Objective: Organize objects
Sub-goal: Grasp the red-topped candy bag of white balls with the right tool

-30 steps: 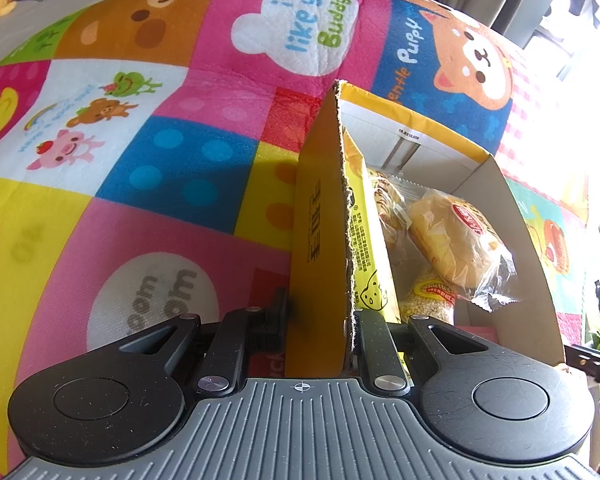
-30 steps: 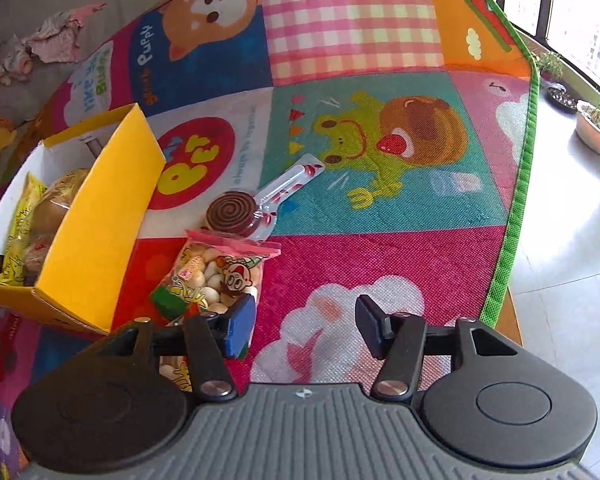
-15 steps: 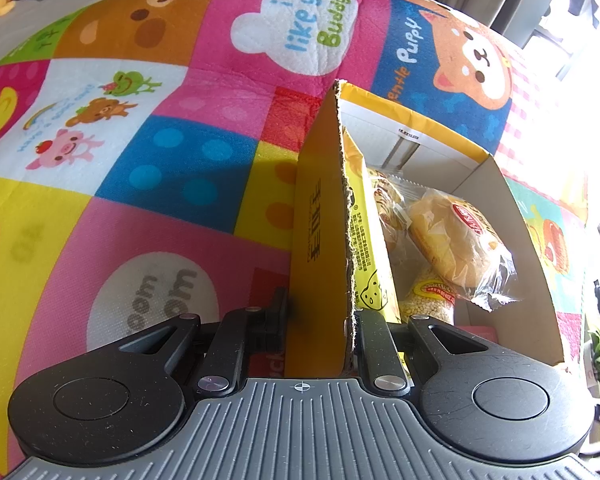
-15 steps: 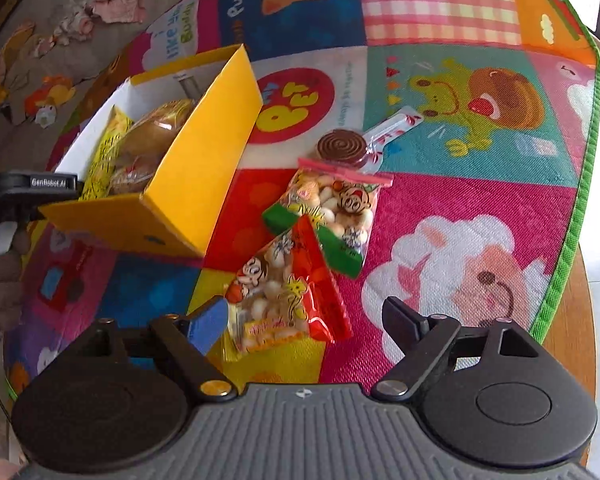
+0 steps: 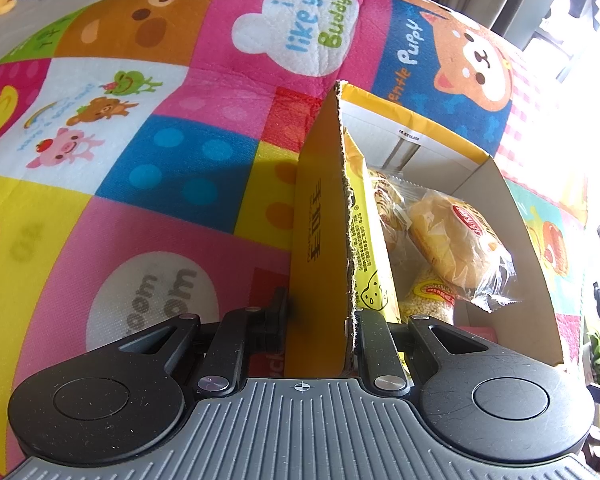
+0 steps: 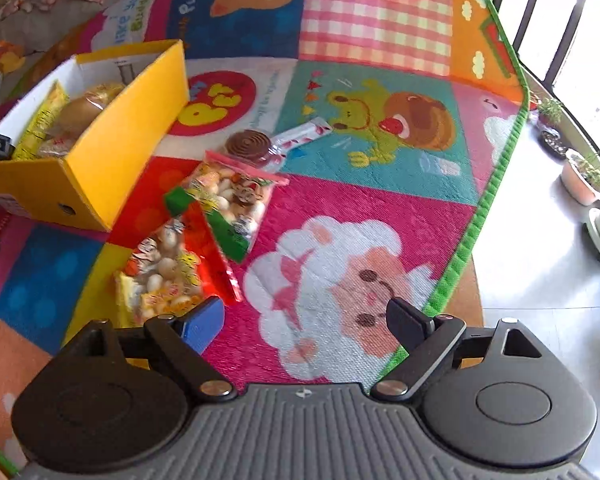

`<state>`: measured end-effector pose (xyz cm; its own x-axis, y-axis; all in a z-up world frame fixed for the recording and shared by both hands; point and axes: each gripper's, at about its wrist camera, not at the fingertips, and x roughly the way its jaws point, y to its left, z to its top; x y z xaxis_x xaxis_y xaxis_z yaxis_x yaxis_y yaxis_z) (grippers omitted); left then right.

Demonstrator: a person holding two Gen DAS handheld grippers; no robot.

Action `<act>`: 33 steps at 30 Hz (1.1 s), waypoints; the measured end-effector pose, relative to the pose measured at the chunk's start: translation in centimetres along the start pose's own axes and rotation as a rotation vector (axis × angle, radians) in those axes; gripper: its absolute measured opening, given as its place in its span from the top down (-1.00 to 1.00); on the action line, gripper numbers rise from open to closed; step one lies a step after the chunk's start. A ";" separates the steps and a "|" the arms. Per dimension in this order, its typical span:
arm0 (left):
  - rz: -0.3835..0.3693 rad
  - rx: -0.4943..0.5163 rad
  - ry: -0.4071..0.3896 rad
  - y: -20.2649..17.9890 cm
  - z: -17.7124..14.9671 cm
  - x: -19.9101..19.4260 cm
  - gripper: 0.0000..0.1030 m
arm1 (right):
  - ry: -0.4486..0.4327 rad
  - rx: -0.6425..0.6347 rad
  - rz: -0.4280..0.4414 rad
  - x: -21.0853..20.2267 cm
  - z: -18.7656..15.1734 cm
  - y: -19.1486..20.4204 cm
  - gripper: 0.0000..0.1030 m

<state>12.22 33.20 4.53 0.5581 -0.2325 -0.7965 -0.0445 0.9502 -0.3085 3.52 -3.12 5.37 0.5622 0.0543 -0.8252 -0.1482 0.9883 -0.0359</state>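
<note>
The right gripper [image 6: 306, 316], which 1 second ago hovered low over the nearest snack bag, has pulled back and risen, so that the yellow box [image 6: 112, 160], 2 snack bags and the spiral lollipop [image 6: 252, 146] now all sit in its view; its fingers are spread wide and hold nothing. The left gripper [image 5: 320, 320] has not shifted: its fingers are clamped on the near wall of the box, 1 finger outside and 1 inside. Judgement: no item went in during this interval, and the right gripper appears to be lining up for a fresh pick. The red-edged snack bag [image 6: 168, 276] lies nearest its left finger, overlapping the green-edged snack bag [image 6: 228, 204]; both rest on the play mat [image 6: 380, 200] just beside the box. The left wrist view alone shows the contents clearly: a wrapped bun [image 5: 456, 240], a yellow packet [image 5: 368, 240] standing against the gripped wall, and a small bag of grains [image 5: 432, 300] beneath. The right wrist view alone shows the items outstanding, 3 in number.
</note>
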 end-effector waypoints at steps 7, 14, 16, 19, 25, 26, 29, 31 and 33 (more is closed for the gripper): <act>-0.003 -0.002 0.000 0.1 0.0 0.0 0.63 | -0.019 -0.126 0.140 -0.6 -0.4 4.7 -0.79; -0.003 -0.005 -0.003 0.1 0.0 0.0 0.62 | -0.009 -0.182 -0.019 0.5 -1.2 5.0 -0.79; -0.003 -0.007 -0.004 0.1 -0.1 -0.1 0.62 | -0.010 -0.161 -0.099 0.7 -1.0 3.9 -0.79; -0.002 -0.007 -0.005 0.1 -0.1 0.0 0.62 | -0.013 -0.069 -0.101 0.5 -0.3 1.6 -0.79; -0.002 -0.005 -0.005 0.1 -0.1 -0.1 0.62 | -0.036 0.079 0.110 0.2 1.4 1.0 -0.79; -0.002 -0.005 -0.006 0.1 -0.1 -0.1 0.63 | -0.040 0.066 0.118 0.4 1.6 1.8 -0.79; 0.001 -0.001 -0.004 0.0 -0.1 -0.1 0.63 | -0.035 0.026 0.132 1.8 2.1 3.7 -0.79; 0.004 0.007 -0.002 -0.1 -0.1 -0.1 0.63 | -0.013 0.020 0.128 2.9 2.2 4.3 -0.77; 0.005 0.013 -0.001 -0.1 -0.1 -0.1 0.63 | 0.007 0.035 0.113 3.7 2.2 4.5 -0.61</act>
<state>12.11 33.11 4.59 0.5590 -0.2271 -0.7975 -0.0368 0.9540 -0.2975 6.76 1.85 3.42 0.5381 0.1643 -0.8267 -0.1818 0.9804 0.0766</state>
